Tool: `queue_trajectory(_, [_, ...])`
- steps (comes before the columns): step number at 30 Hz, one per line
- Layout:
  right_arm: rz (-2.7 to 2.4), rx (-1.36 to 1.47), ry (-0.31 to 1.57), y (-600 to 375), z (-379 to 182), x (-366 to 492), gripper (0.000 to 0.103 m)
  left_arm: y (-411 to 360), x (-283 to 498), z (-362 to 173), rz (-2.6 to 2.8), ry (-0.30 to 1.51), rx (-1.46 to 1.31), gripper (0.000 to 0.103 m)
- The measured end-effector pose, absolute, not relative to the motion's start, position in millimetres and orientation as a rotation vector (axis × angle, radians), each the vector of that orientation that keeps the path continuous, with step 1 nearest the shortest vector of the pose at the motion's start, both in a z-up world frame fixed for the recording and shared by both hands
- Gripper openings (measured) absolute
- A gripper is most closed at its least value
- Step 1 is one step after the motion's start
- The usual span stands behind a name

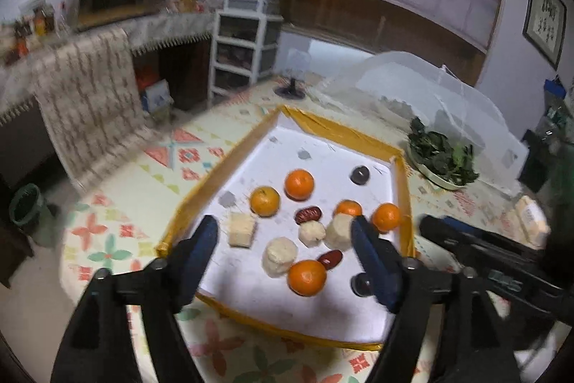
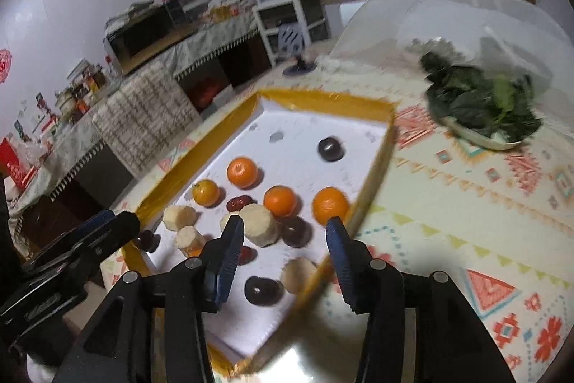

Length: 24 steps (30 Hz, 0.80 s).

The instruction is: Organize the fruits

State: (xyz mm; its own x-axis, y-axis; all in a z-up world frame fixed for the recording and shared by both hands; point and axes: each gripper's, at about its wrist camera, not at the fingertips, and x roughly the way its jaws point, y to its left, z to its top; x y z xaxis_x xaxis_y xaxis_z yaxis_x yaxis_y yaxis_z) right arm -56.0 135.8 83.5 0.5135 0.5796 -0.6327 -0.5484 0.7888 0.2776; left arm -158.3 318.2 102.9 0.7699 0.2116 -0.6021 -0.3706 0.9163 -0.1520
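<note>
A white tray with a yellow rim (image 1: 222, 164) (image 2: 319, 97) lies on the patterned table. In it are several oranges (image 1: 299, 183) (image 2: 242, 172), pale peeled chunks (image 1: 280, 255) (image 2: 260, 225), red dates (image 1: 307, 214) (image 2: 237, 202) and dark round fruits (image 1: 360, 174) (image 2: 330, 149). My left gripper (image 1: 287, 261) is open and empty, hovering over the tray's near part. My right gripper (image 2: 283, 257) is open and empty above the tray's right near corner; it also shows at the right of the left wrist view (image 1: 477, 246).
A plate of dark leafy greens (image 1: 439, 157) (image 2: 484, 106) stands right of the tray, by a white mesh food cover (image 1: 412, 85) (image 2: 448, 17). A small fan (image 1: 292, 74) stands behind the tray. Counters and drawer units line the far wall.
</note>
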Motion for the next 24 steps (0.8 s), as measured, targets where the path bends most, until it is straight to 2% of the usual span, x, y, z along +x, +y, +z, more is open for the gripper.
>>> queue_trajectory(1, [0.664,0.044,0.755,127,86,-62,0.065,315,-160,105,0.339,0.603,-0.252,0.087])
queue_trajectory(6, [0.57,0.03,0.651,81,94,-93,0.07,285,-179,128,0.453,0.456,-0.143,0.101])
queue_trajectory(12, [0.553,0.117,0.615,48,97,-102,0.073,253,-201,153,0.505,0.324,-0.073,0.102])
queue_trajectory(17, [0.555,0.061,0.532,42,108,-125,0.074,229,-223,177,0.569,0.201,-0.027,0.103])
queue_trajectory(18, [0.555,0.05,0.515,41,110,-130,0.079,223,-226,181,0.576,0.187,-0.021,0.103])
queue_trajectory(19, [0.55,0.036,0.499,40,111,-136,0.09,217,-227,184,0.576,0.183,-0.019,0.103])
queue_trajectory(21, [0.527,0.002,0.468,39,112,-145,0.101,208,-230,187,0.568,0.18,-0.017,0.103])
queue_trajectory(24, [0.484,-0.045,0.408,33,113,-158,0.103,191,-232,188,0.589,0.168,-0.002,0.103])
